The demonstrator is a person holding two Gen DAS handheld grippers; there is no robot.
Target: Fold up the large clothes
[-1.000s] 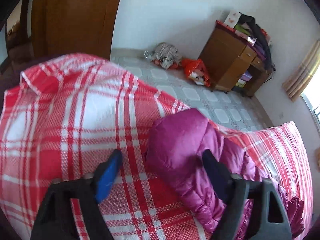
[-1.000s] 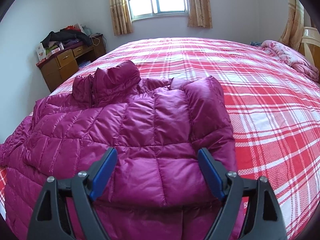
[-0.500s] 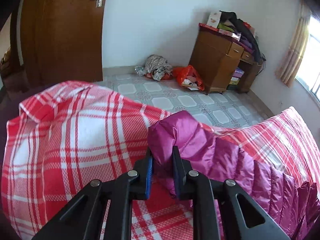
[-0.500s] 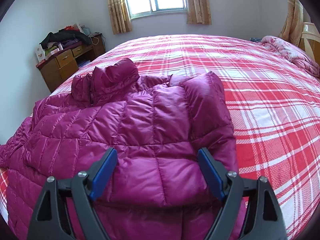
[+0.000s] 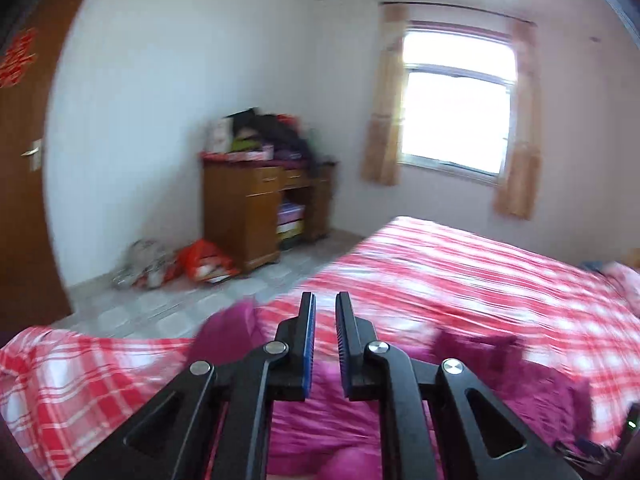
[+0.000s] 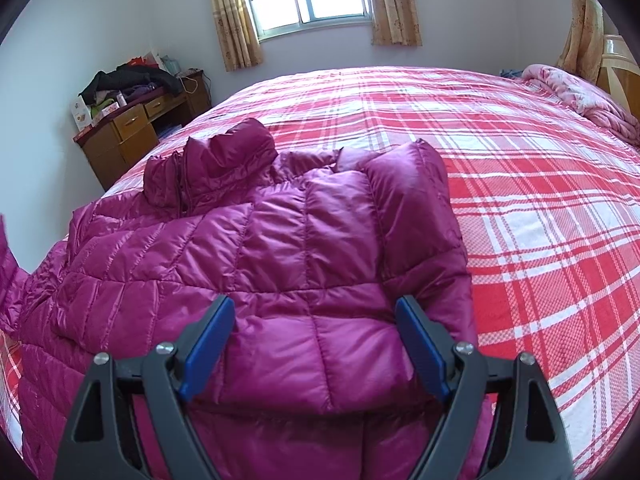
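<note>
A magenta quilted puffer jacket (image 6: 280,240) lies on the red plaid bed (image 6: 520,200), collar (image 6: 224,160) toward the far left. Its right sleeve (image 6: 412,200) is folded over the body. My right gripper (image 6: 314,304) hovers open over the jacket's near hem with nothing pinched. In the blurred left wrist view my left gripper (image 5: 325,298) is raised above the jacket (image 5: 320,432). Its jaws are closing to a narrow gap, with magenta sleeve fabric between the pads low down. A strip of that lifted sleeve (image 6: 5,248) shows at the right wrist view's left edge.
A wooden desk (image 5: 240,216) piled with clothes stands against the wall left of the bed, also seen as the desk (image 6: 120,132). Bags (image 5: 200,264) lie on the tiled floor. A brown door (image 5: 24,200) is at far left. A pink quilt (image 6: 580,100) lies by the headboard.
My left gripper went from open beside the sleeve end to pinching it, then rose and swung toward the window with the fabric. The right gripper and the jacket body kept still.
</note>
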